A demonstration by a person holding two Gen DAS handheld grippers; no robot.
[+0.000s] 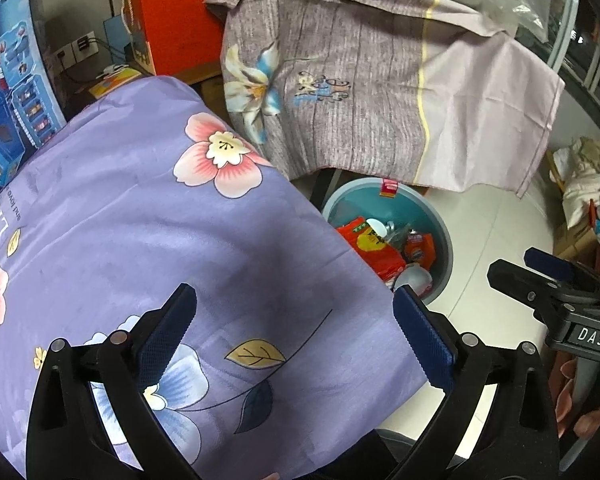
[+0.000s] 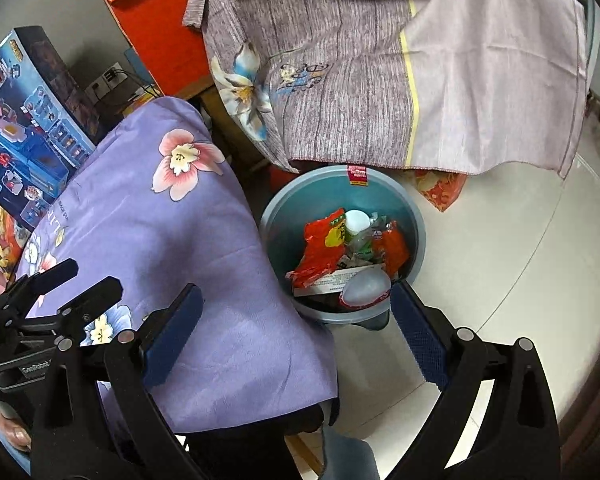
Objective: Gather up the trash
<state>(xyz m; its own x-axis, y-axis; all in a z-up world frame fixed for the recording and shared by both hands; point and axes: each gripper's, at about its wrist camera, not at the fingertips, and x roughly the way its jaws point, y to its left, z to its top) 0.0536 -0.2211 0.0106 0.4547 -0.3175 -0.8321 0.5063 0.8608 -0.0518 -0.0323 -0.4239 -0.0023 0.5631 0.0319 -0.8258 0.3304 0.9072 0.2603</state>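
Trash, red wrappers and a white plastic bottle (image 2: 356, 222), lies in round teal plastic bin (image 2: 414, 216) on floor beside purple floral cloth (image 1: 140, 220). Left gripper (image 1: 296, 336) and right gripper (image 2: 296, 332) both wide apart, empty.

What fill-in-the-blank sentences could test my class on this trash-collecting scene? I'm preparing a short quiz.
1. The trash lies inside a round ____ bin on the floor.
2. The cloth beside the bin, printed with pink flowers, is ____ in colour.
3. The left claw and the right claw both stand ____, holding nothing.
4. The largest wrapper in the bin is mainly ____.

Missing words: teal; purple; open; red
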